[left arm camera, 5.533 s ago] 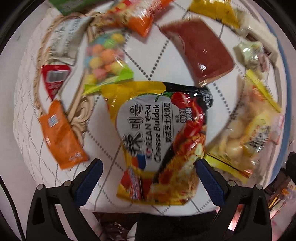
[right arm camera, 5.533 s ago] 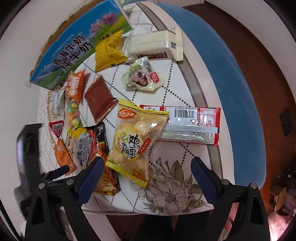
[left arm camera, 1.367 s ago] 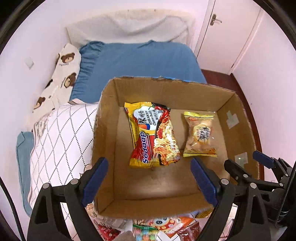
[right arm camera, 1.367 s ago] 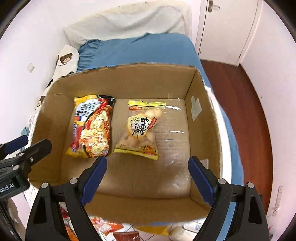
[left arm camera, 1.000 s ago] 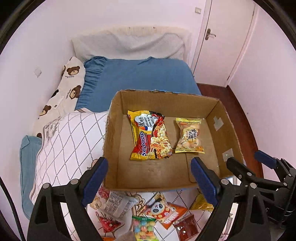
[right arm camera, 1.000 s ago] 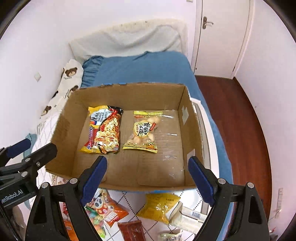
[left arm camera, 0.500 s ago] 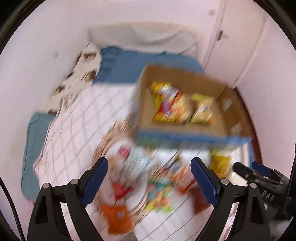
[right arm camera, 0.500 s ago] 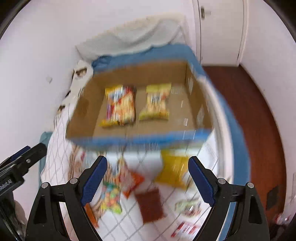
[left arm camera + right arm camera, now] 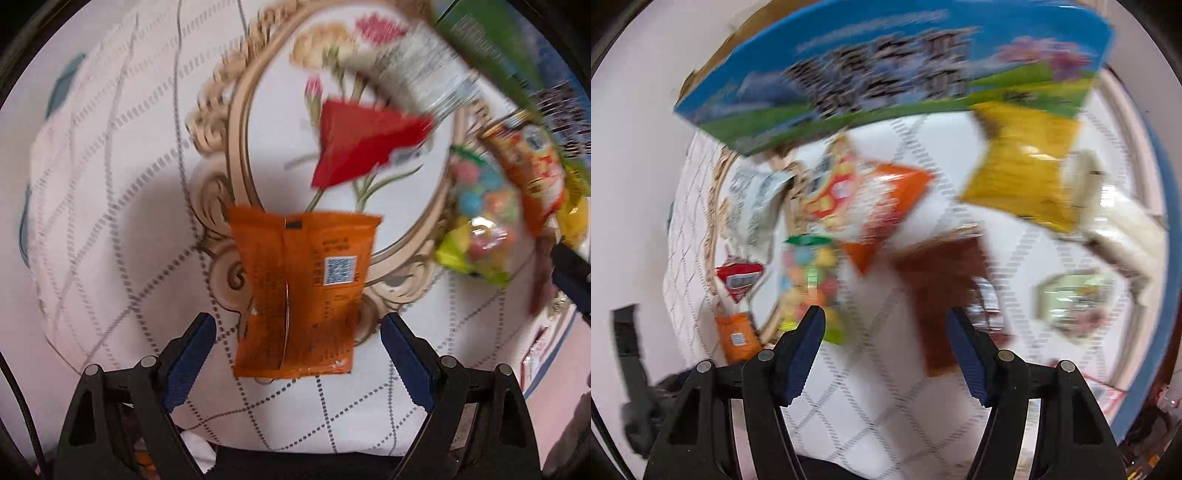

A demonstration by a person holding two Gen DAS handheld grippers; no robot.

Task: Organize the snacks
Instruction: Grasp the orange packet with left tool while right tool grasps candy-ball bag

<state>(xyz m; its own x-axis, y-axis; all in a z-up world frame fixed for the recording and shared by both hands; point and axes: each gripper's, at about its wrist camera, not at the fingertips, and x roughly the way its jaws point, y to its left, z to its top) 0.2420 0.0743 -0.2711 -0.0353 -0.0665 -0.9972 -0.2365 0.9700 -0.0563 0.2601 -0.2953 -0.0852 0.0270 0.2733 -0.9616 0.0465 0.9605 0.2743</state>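
Straight below the left wrist view, an orange packet (image 9: 295, 288) lies back side up on the white quilted cloth (image 9: 110, 184). My left gripper (image 9: 295, 325) hangs open just above it, one finger on each side of its lower half. My right gripper (image 9: 885, 321) is closing over bare cloth and its pads press on nothing. A brown packet (image 9: 945, 288) lies by its right finger and a bag of coloured candy (image 9: 809, 284) by its left finger. The blue printed side of the cardboard box (image 9: 886, 74) stands at the far edge.
A red triangular packet (image 9: 358, 144), a silvery packet (image 9: 424, 74) and an orange-and-white packet (image 9: 868, 199) lie around the floral print. A yellow packet (image 9: 1027, 166), a white bar (image 9: 1119, 229) and a pale green packet (image 9: 1075, 302) lie toward the right.
Both grippers dropped from above the box to close over the cloth and the loose packets. The right jaws now stand narrower. The left jaws kept their width.
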